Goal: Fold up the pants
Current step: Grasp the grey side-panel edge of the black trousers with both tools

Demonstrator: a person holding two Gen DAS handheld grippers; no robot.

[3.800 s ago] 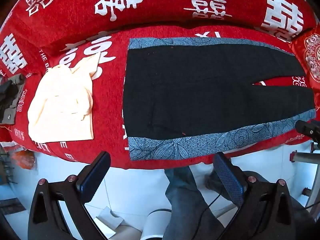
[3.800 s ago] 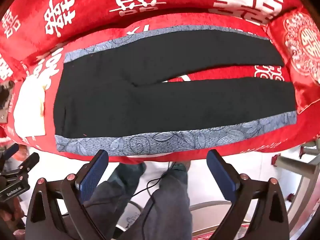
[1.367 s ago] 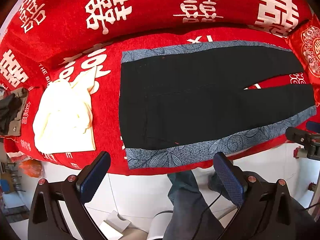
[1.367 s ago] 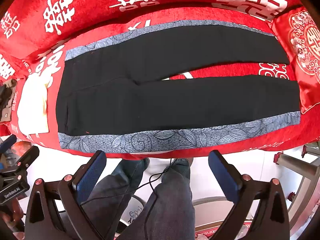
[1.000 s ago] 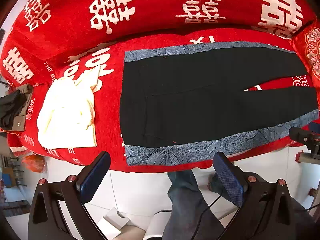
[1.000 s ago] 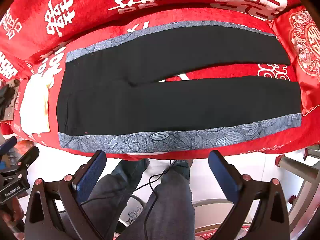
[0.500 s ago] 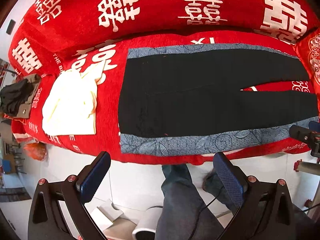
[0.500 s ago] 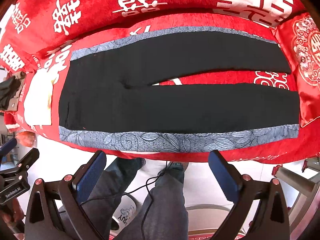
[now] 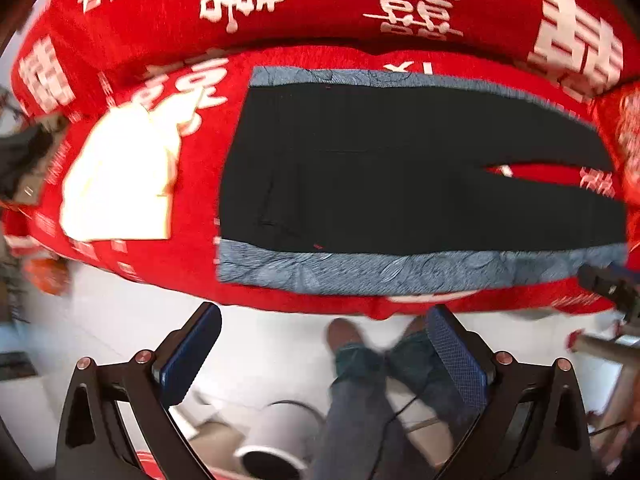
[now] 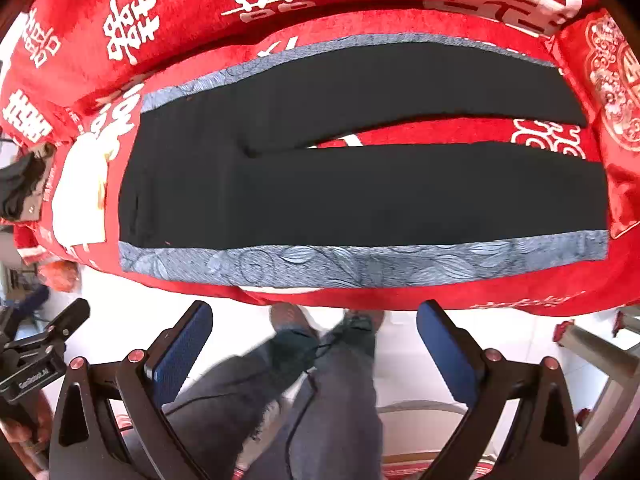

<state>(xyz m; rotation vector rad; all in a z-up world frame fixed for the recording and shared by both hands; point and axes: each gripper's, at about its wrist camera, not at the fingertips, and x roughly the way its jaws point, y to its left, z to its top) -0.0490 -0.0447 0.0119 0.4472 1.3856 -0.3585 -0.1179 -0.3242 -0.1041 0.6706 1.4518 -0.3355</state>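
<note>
**Pants laid flat, both grippers poised at the sofa's edge**

A pair of black pants [image 10: 360,196] with grey leaf-patterned side stripes lies spread flat along the seat of a red sofa [image 10: 280,4] printed with white characters, waistband to the left and the two legs running right with a narrow wedge of red showing between them. The left gripper [image 9: 320,356] and the right gripper [image 10: 314,344] both hang short of the seat's front edge, over pale floor, each with its jaws spread wide and holding nothing. The left gripper faces the waist end; the right gripper faces the middle of the legs. The person's jeans-clad legs [image 10: 320,392] stand below. A cream garment [image 9: 120,184] lies just left of the waistband, apart from it; a red cushion [image 10: 612,92] sits beside the cuffs.

No fold appears to have been made yet. The likely first step is a lengthwise fold, near leg over far. To do it well, each gripper should pinch the near grey stripe [image 10: 360,266], one close to the waist and one close to the cuff, take only that edge, then lift and carry it across evenly so the stripes line up without wrinkles. The left view is blurred.
</note>
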